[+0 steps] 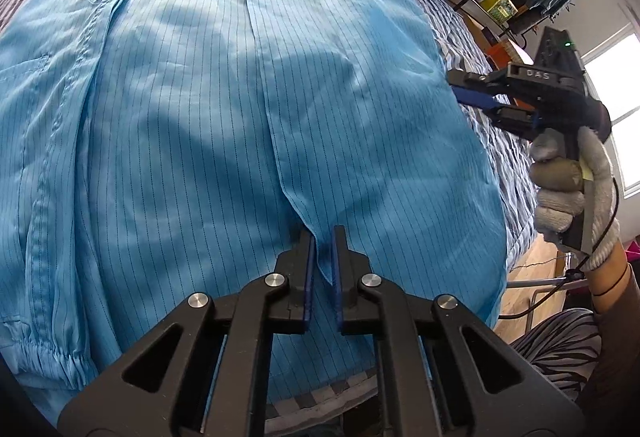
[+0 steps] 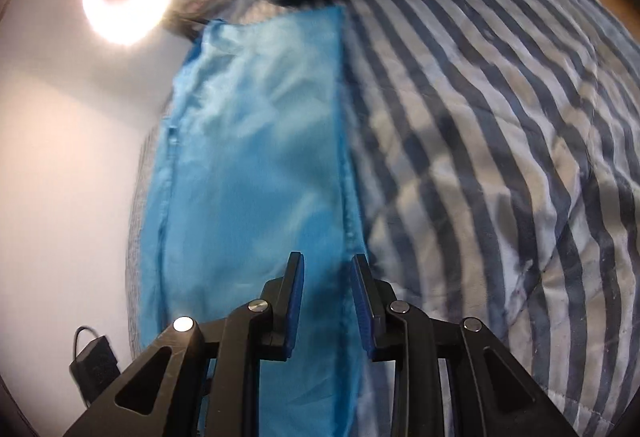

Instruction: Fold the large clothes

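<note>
Blue pinstriped coat (image 1: 200,117) spread flat on striped quilt (image 2: 500,157). My left gripper (image 1: 322,257) straddles placket corner, jaws parted, not yet clenched; right gripper (image 2: 326,277) released at side hem. Grasp phase; next: pinch, fold over.

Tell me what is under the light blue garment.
The light blue garment lies spread on a bedcover with blue and white stripes, which shows past its edges in both views. Whatever lies beneath the middle of the garment is covered and cannot be seen.
</note>
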`<state>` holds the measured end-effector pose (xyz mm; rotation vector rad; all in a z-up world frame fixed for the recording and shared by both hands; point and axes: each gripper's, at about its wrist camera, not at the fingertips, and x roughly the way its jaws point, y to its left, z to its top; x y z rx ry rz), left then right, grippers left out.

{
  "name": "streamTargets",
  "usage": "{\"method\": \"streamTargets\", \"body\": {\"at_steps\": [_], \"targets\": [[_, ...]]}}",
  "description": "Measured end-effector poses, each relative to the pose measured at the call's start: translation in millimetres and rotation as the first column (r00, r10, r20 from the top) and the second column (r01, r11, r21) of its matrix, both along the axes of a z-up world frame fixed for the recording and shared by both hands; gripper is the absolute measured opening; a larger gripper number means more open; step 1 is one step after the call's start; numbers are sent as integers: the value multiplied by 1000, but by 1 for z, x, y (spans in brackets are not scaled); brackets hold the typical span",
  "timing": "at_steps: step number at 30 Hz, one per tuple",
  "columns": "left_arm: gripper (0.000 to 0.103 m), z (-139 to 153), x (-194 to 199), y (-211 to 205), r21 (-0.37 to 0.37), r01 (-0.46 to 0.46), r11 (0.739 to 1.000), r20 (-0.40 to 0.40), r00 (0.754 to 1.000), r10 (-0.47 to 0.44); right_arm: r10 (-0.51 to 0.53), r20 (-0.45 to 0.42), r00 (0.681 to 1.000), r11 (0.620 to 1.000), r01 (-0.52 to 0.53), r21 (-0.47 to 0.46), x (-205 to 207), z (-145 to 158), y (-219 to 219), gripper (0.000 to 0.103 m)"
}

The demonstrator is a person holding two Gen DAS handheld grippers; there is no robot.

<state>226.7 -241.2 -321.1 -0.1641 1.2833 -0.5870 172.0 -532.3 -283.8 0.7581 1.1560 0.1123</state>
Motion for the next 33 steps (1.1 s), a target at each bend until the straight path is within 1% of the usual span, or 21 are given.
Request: {"method": "streamTargets", "body": {"at_steps": [1,3,4,5,6,9,12,14,15,16,17,18,19,22,23,25,27,29,31,32,33], "targets": [[5,0,0,0,-1,-1,1000,-1,1000,1,-7,-7,1000,999,7,31,1,-5,-2,26],[5,0,0,-1,-1,1,1000,-1,1000,-1,-9,3,1000,999,8,44,2,-6,-2,25],[5,0,0,-2,-1,2,1000,1,1000,-2,-6,7,1000,1000,6,31,2,-5,-2,21],[4,0,-1,-3,0,5,1000,1,1000,-5,-2,12,1000,1000,2,16,2,-4,-1,9],[4,0,-1,-4,0,6,1000,2,1000,-6,-2,17,1000,1000,2,5,2,-2,-2,0],[4,1,-1,-10,-7,17,1000,1,1000,-17,-7,33,999,998,9,-57,0,7,-3,0],[4,1,-2,-17,10,35,999,17,999,-35,-24,32,999,995,27,-91,-1,9,-8,0],[4,3,-3,-17,14,45,999,25,999,-45,-1,33,999,993,5,-121,-1,9,-4,0],[4,5,-5,-16,10,54,998,25,998,-54,10,43,999,992,-4,-130,-2,12,-2,4],[4,7,-7,-15,11,62,998,26,998,-62,19,49,999,991,-12,-132,-4,16,-2,5],[4,10,-8,-13,27,54,998,36,998,-55,20,61,998,992,-13,-124,-7,19,-3,10],[4,13,-10,-11,31,52,998,47,997,-53,18,80,997,994,-9,-108,-12,23,-5,31],[4,18,-12,-8,24,58,998,62,996,-59,18,89,996,994,-8,-110,-17,26,-6,36],[4,38,-18,1,9,58,998,140,988,-59,53,77,996,995,-46,-93,-35,24,-4,37],[4,44,-18,3,14,54,998,172,984,-56,61,70,996,995,-55,-79,-42,21,-3,37],[4,52,-17,3,13,51,999,209,977,-53,75,61,995,997,-74,-24,-56,13,0,37],[4,53,-10,-2,-5,54,999,200,978,-51,103,50,993,995,-102,-17,-68,5,5,37],[4,46,-7,-11,-21,76,997,165,984,-71,110,55,992,994,-110,2,-77,2,6,37],[4,36,-10,-19,-21,108,994,122,987,-105,91,64,994,993,-95,71,-84,-3,6,37],[4,31,-14,-24,-16,130,991,107,986,-127,78,66,995,991,-84,103,-87,-6,6,35],[4,27,-19,-26,-3,146,989,108,983,-145,68,66,995,988,-76,131,-90,-10,7,31]]}}
